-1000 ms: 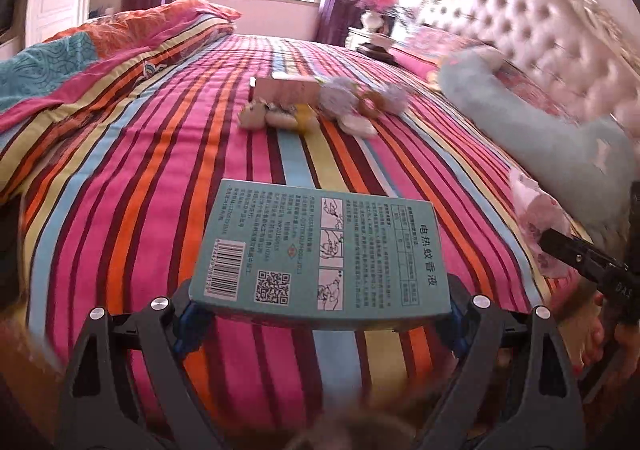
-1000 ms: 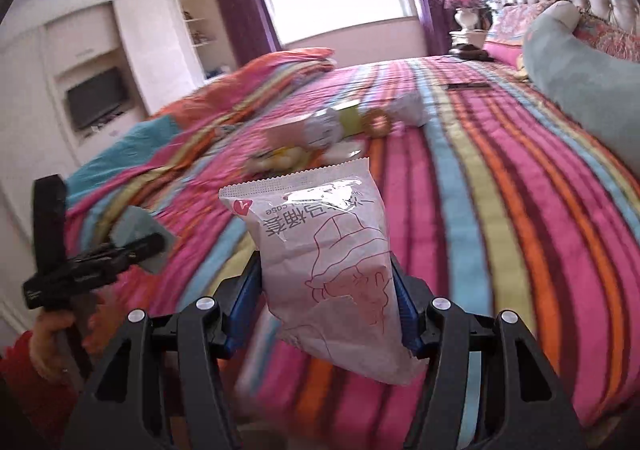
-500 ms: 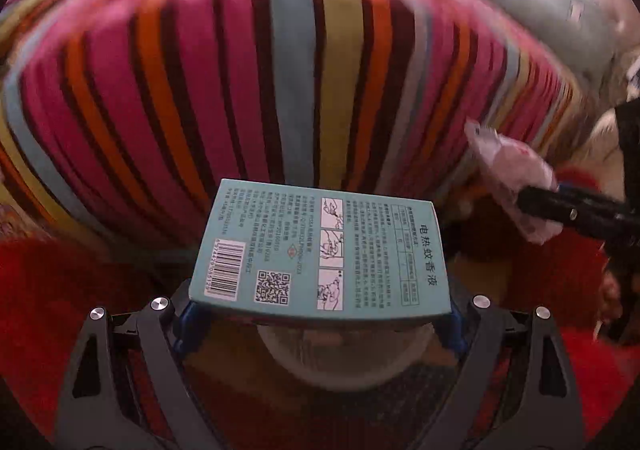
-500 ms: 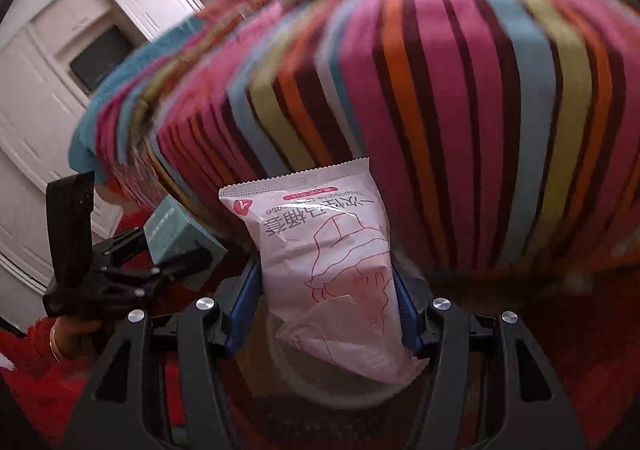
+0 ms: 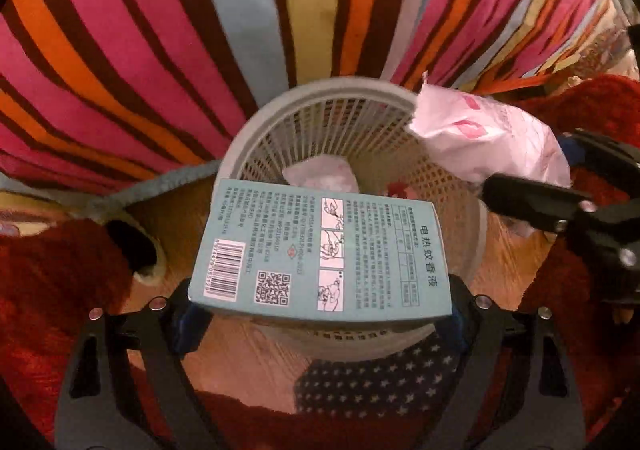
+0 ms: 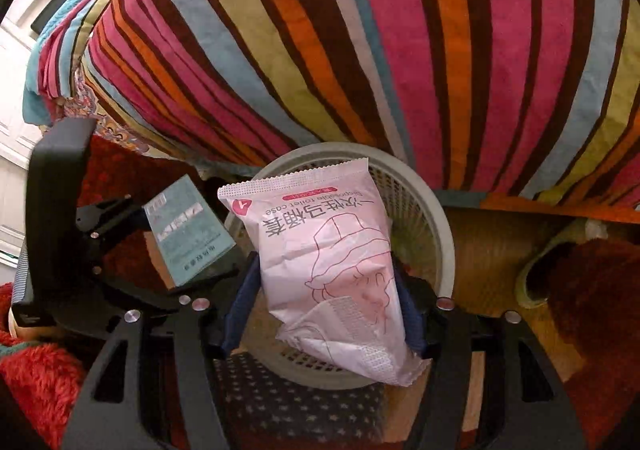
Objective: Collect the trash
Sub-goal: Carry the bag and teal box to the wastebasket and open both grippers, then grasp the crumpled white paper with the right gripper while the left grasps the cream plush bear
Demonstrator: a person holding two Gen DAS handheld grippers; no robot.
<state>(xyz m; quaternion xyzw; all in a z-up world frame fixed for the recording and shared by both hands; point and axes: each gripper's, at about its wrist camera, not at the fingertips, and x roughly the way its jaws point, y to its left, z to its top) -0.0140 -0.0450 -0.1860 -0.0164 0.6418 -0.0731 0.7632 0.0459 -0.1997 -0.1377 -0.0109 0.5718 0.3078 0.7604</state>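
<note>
Trash was the whole deal here: a teal box (image 5: pixel 320 250) pinched flat between the fingers of the left gripper (image 5: pixel 320 310), and a pink wrapper pack (image 6: pixel 332 274) squeezed by the fingers of the right gripper (image 6: pixel 324 314). Both were hanging right over the grey mesh wastebasket (image 5: pixel 356 130), which sat on the wood floor just beside the striped bedspread (image 5: pixel 160 50). Basket already had a pale wrapper (image 5: pixel 320 174) lying at the bottom.

From the left view the pack (image 5: pixel 492 142) was out toward the basket's right rim, not really centered, so my guess is a drop from there could've clipped the edge and flopped onto the floor or the red rug (image 5: pixel 52 290). The box looked wide compared to the opening too; let go flat and it might've bridged the rim instead of falling in. Also the two grippers were close together, so a bump between them seemed possible. Slipper (image 6: pixel 548 274) sat just off to the side.
</note>
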